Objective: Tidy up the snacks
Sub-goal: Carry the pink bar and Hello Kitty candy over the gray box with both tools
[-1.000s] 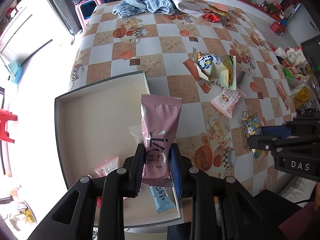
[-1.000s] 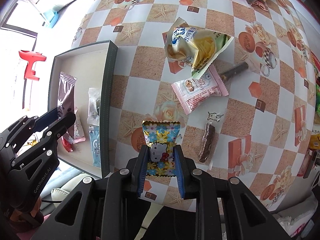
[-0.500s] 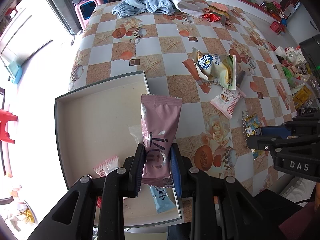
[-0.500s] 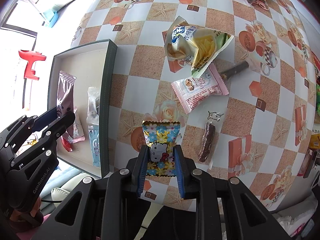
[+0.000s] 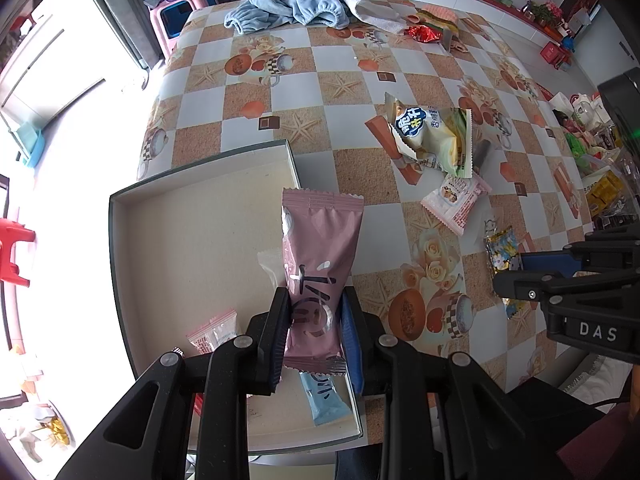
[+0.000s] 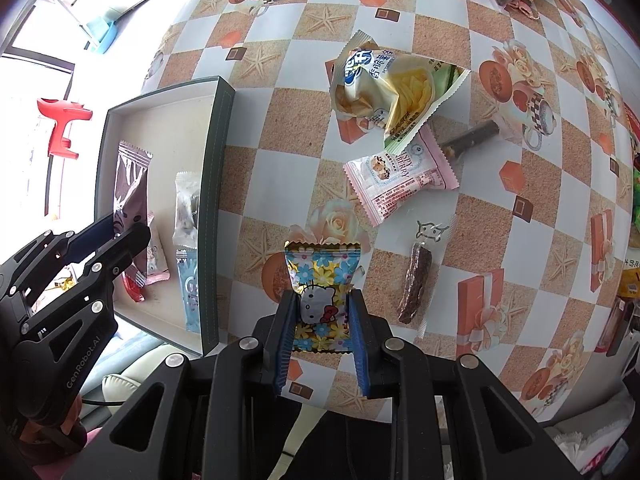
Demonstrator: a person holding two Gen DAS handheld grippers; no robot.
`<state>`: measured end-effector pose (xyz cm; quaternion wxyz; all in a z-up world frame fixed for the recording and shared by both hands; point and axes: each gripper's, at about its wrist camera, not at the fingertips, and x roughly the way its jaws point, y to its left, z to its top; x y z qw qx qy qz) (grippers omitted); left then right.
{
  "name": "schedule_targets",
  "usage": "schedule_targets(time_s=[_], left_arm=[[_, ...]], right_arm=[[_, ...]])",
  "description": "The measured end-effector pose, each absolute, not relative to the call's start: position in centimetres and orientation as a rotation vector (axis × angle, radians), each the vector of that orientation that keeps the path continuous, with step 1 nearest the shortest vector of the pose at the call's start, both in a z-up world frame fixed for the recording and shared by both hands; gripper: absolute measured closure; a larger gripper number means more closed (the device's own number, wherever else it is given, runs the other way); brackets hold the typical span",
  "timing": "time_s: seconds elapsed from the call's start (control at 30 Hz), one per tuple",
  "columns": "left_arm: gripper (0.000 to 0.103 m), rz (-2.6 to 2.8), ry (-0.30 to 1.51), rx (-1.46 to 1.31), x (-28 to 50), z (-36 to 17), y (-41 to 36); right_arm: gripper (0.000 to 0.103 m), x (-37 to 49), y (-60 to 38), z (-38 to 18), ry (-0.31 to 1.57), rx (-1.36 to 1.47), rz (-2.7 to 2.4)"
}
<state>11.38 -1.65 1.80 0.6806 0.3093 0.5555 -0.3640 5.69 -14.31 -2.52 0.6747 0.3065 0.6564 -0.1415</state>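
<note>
I hold my left gripper (image 5: 314, 320) pointing steeply down, its two black fingers (image 5: 276, 332) pressed in on a pink packet (image 5: 318, 256) that stands up between them. My right gripper (image 6: 322, 322) points down the same way, its blue-edged fingers (image 6: 286, 336) clamped on a flowered cat packet (image 6: 322, 280). The two grippers sit near each other, left beside right, each showing at the edge of the other's view.
</note>
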Motion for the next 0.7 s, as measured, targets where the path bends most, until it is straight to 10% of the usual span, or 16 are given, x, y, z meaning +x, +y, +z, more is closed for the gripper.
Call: schedule_targets(time_s=[0.7], left_arm=[[0.075, -0.652, 1.321, 0.593, 14.5, 0.5, 4.5]], right_arm=[[0.076, 9.3, -10.3, -2.6, 1.498, 0.611, -0.197]])
